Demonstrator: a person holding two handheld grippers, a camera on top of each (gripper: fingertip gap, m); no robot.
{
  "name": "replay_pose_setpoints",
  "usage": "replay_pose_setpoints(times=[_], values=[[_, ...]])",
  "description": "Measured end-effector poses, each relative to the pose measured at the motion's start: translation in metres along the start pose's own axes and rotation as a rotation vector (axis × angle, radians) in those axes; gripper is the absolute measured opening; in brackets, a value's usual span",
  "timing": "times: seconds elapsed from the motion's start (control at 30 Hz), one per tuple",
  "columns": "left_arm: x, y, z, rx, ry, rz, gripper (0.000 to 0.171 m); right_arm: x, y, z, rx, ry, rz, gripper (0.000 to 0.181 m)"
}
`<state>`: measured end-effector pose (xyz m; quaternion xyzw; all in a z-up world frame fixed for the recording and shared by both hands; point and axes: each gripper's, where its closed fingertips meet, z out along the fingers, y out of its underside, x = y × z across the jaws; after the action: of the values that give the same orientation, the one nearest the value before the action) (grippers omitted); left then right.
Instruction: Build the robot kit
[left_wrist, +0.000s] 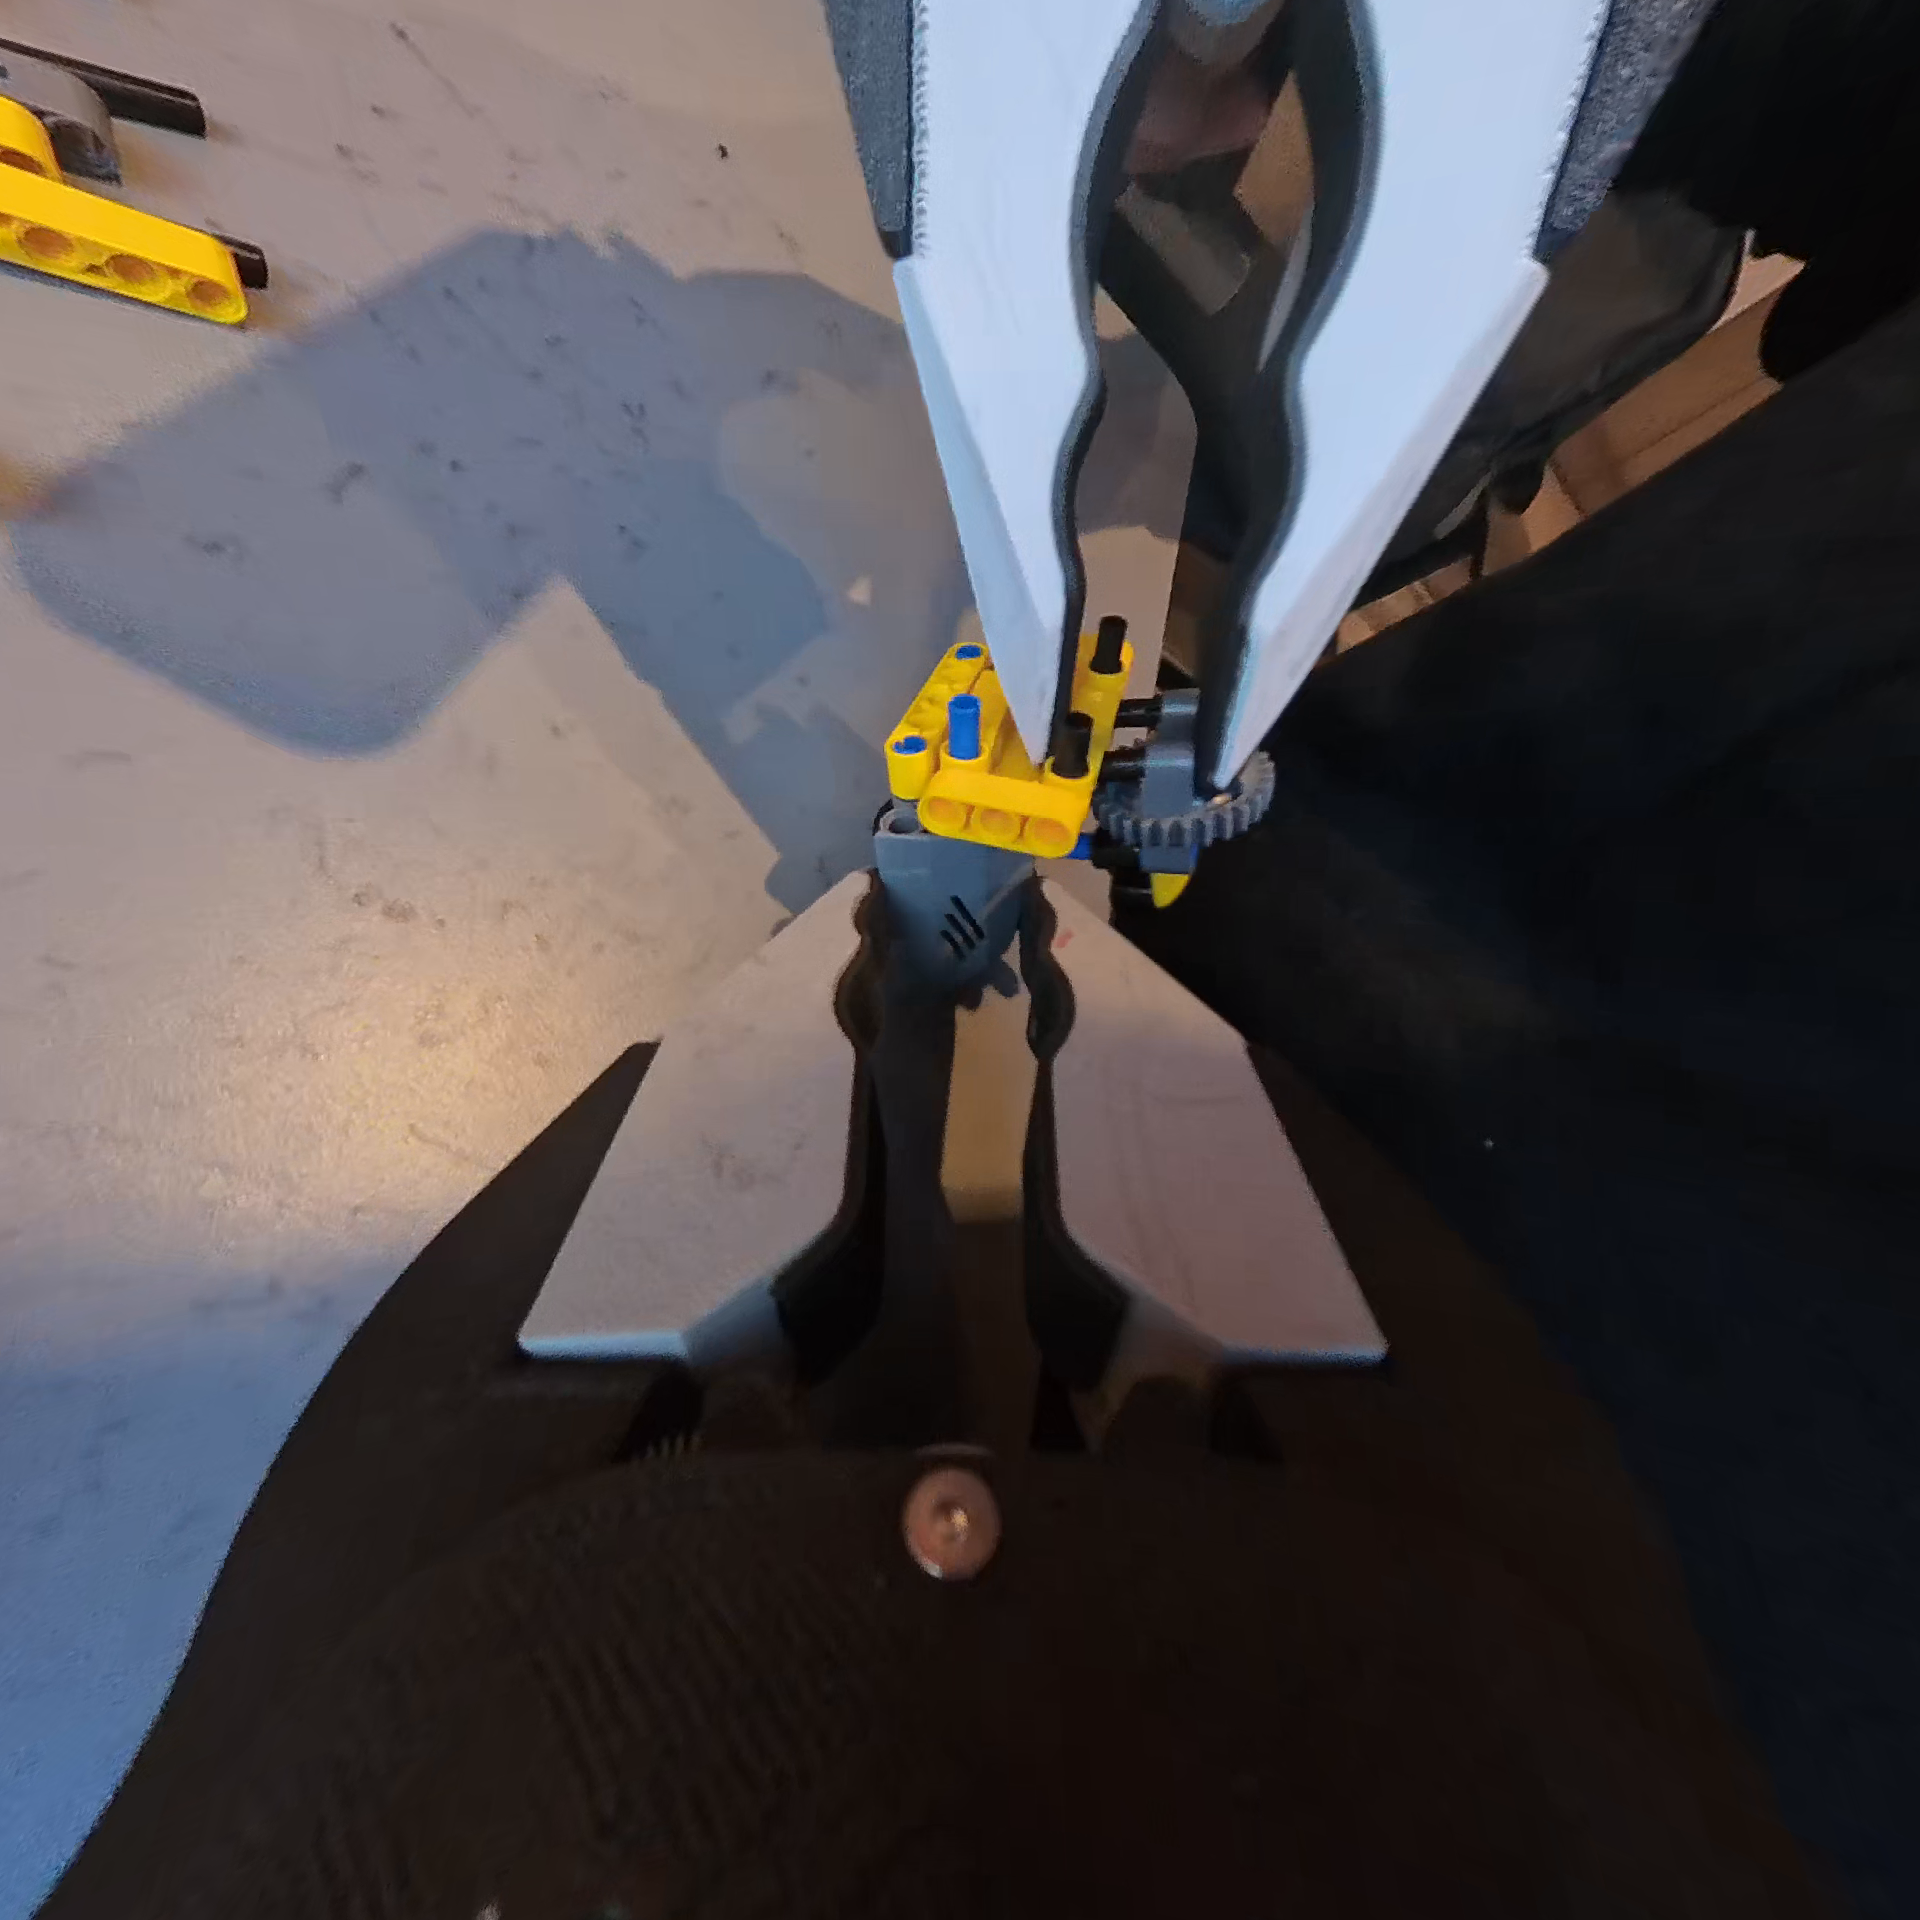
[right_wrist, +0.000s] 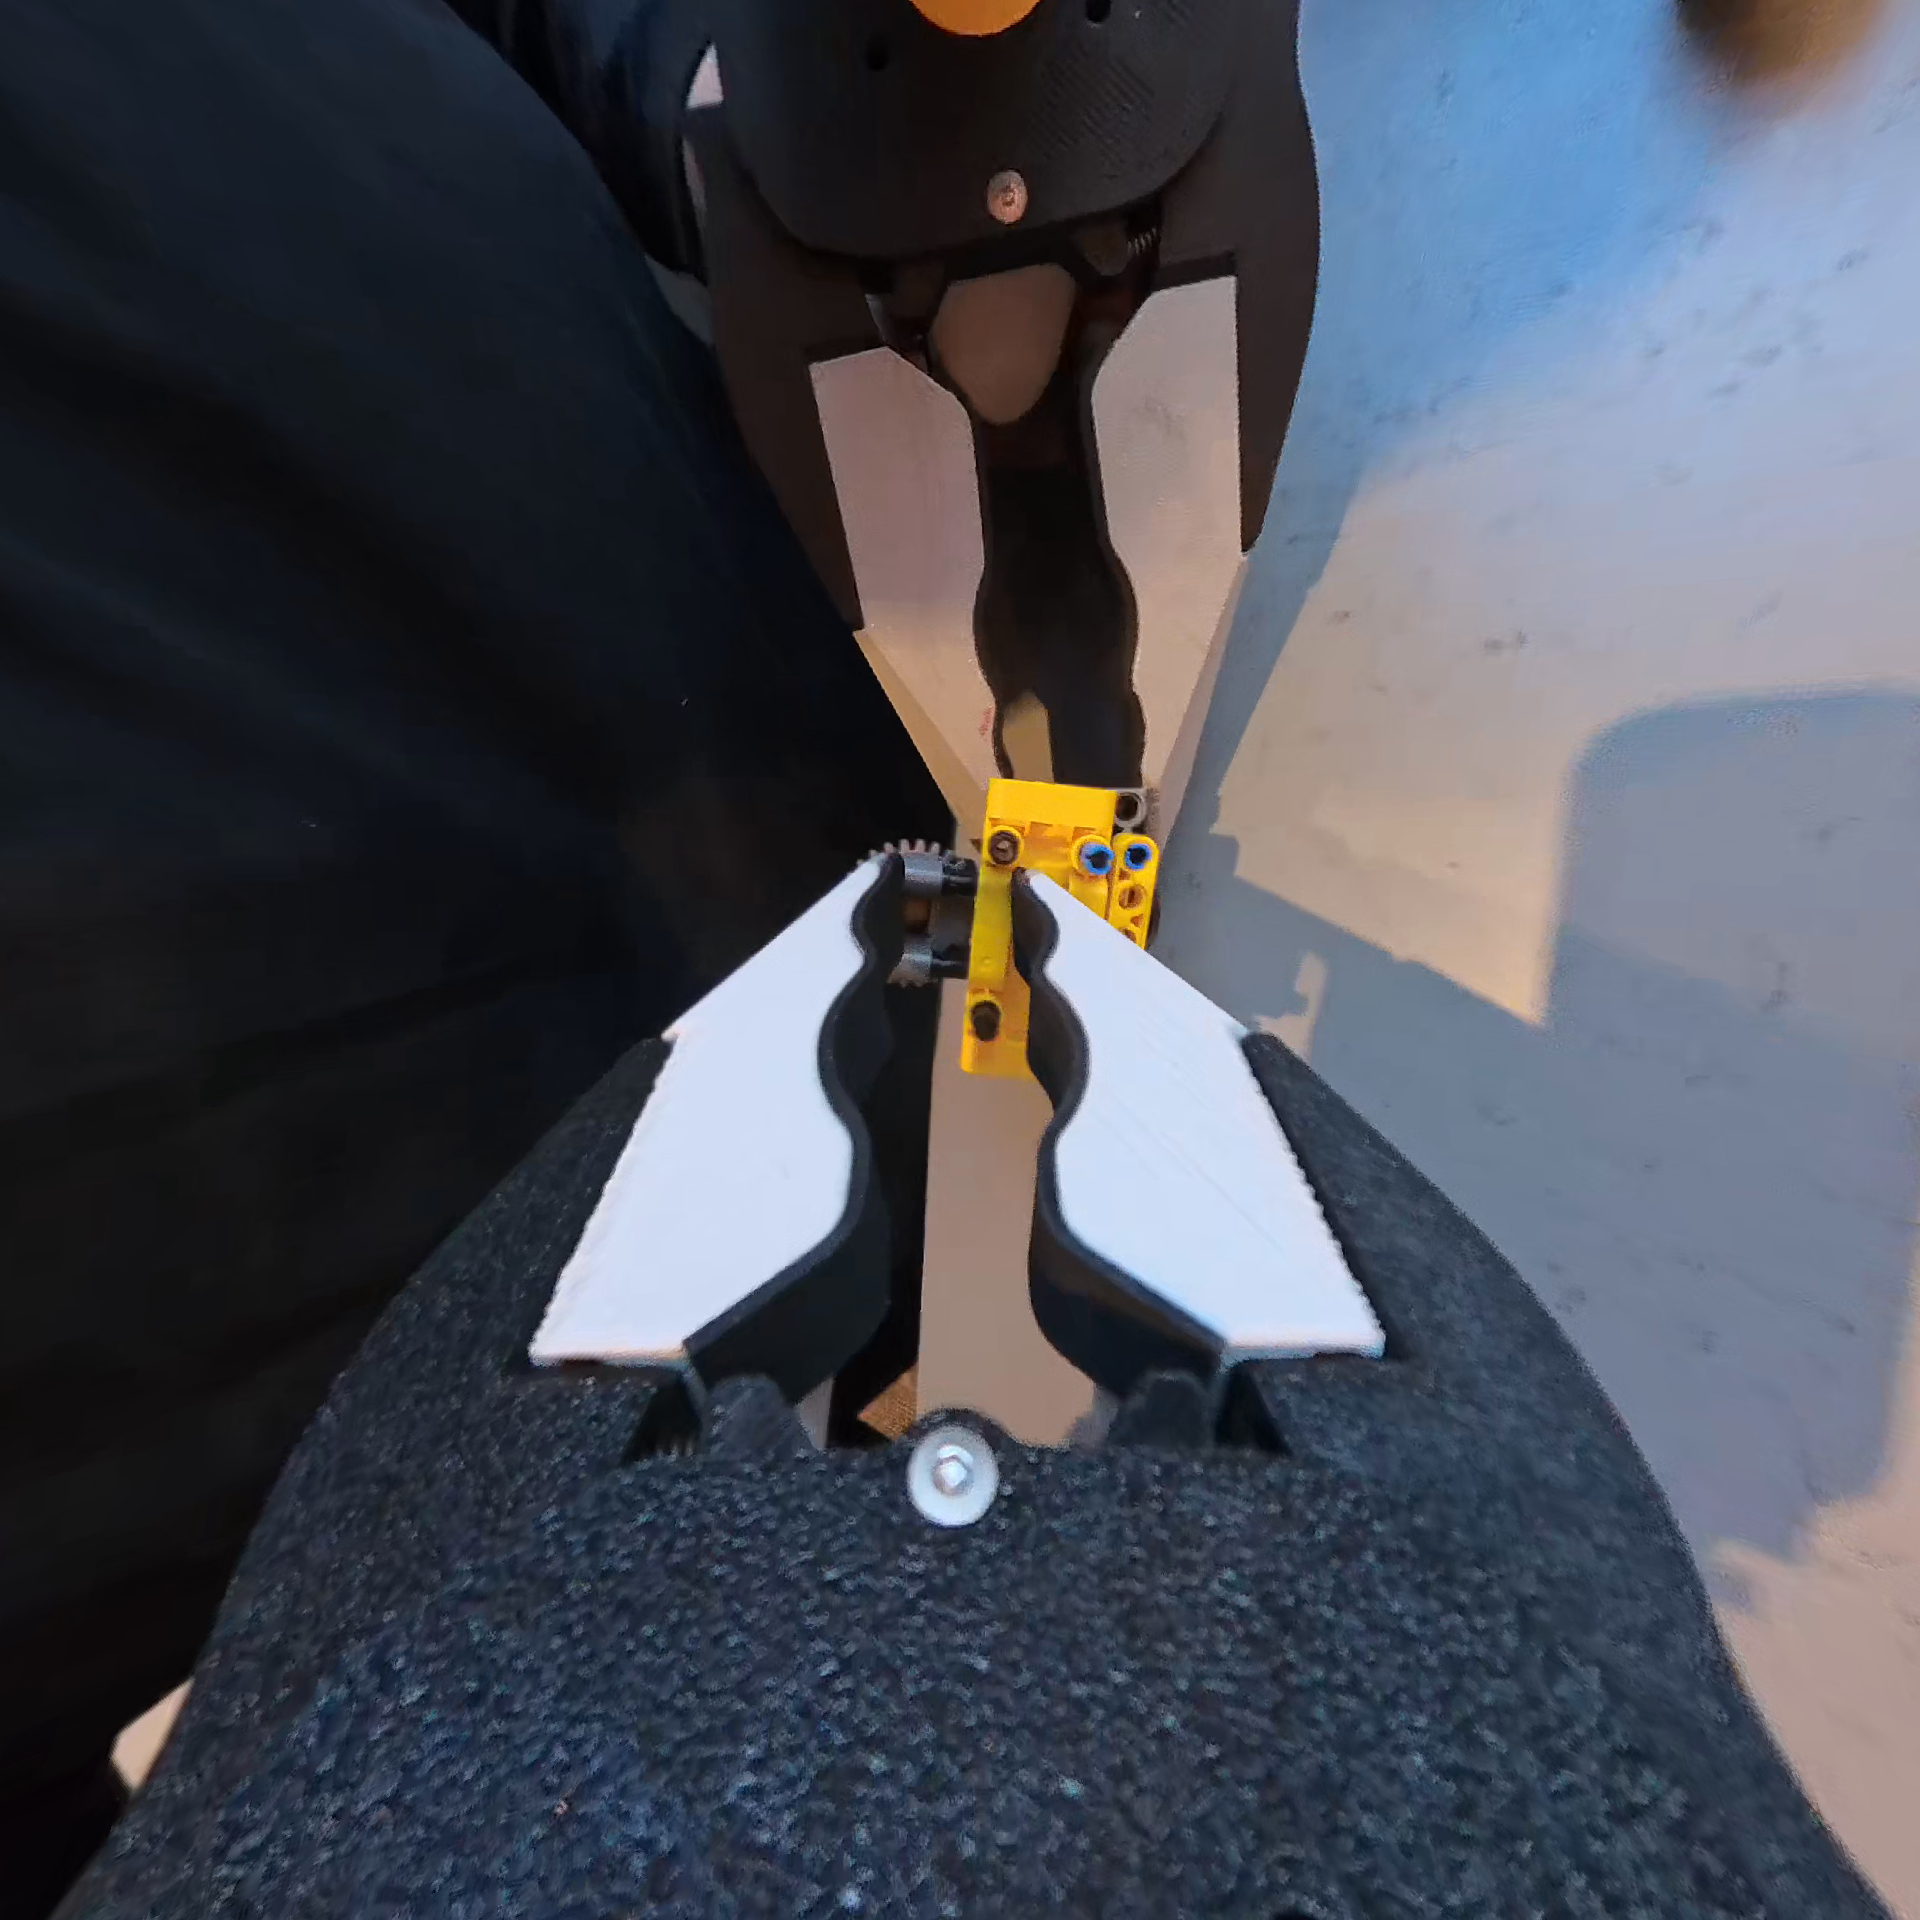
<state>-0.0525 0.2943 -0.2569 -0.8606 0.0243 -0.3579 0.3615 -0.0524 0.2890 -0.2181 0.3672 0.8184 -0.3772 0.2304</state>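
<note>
Beams of loose yellow plastic (left_wrist: 114, 239), with a grey connector and black axles, lie at the far left of the grey worktop (left_wrist: 364, 1039), well apart from both grippers.

Toward the middle, the left gripper (left_wrist: 951, 894) is closed on the grey lower piece (left_wrist: 935, 883) of a small brick assembly (left_wrist: 997, 769), which it holds above the worktop. The grip is narrow and sits low on that piece, so I judge it firm only if the squeeze is kept even and the wrist steady.

Just right of that, the right gripper (left_wrist: 1132, 764) comes in from the opposite side. One finger is against the yellow frame. The other is on the grey gear (left_wrist: 1195, 821) beside the black pins. In its own view the jaws pinch across the gear and a yellow beam (right_wrist: 992, 935). The gear can probably turn, so that contact looks prone to slip. Pressure is best kept square across the frame, not twisted.

At the far right is dark cloth (left_wrist: 1558, 1039).
</note>
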Motion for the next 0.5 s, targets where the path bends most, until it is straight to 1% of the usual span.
replay_pose_setpoints(times=[0.13,0.17,0.2,0.23,0.33,0.37,0.4,0.43,0.47,0.5], values=[[-0.003,-0.006,-0.003,0.04,0.062,-0.096,0.024,0.007,-0.008,-0.008,0.066,-0.037,0.064,0.022],[-0.004,-0.009,-0.004,0.055,0.076,-0.12,0.023,0.01,-0.011,-0.012,0.091,-0.019,0.053,0.025],[-0.006,-0.012,-0.005,0.073,0.093,-0.152,0.023,0.015,-0.016,-0.017,0.12,0.028,0.037,0.037],[-0.006,-0.015,-0.007,0.088,0.119,-0.187,0.023,0.021,-0.02,-0.025,0.153,0.075,0.03,0.045],[-0.008,-0.022,-0.013,0.141,0.193,-0.312,0.023,0.033,-0.033,-0.055,0.331,0.215,-0.021,0.052],[-0.008,-0.024,-0.014,0.153,0.216,-0.354,0.023,0.033,-0.033,-0.061,0.393,0.237,-0.041,0.057],[-0.009,-0.025,-0.014,0.167,0.235,-0.398,0.023,0.031,-0.032,-0.065,0.458,0.243,-0.061,0.057],[-0.009,-0.024,-0.014,0.17,0.243,-0.427,0.023,0.032,-0.027,-0.065,0.504,0.26,-0.085,0.045],[-0.012,-0.022,-0.012,0.161,0.217,-0.428,0.023,0.043,-0.018,-0.063,0.519,0.343,-0.087,0.021],[-0.016,-0.021,-0.012,0.164,0.173,-0.414,0.024,0.062,-0.006,-0.063,0.522,0.476,-0.058,0.021]])
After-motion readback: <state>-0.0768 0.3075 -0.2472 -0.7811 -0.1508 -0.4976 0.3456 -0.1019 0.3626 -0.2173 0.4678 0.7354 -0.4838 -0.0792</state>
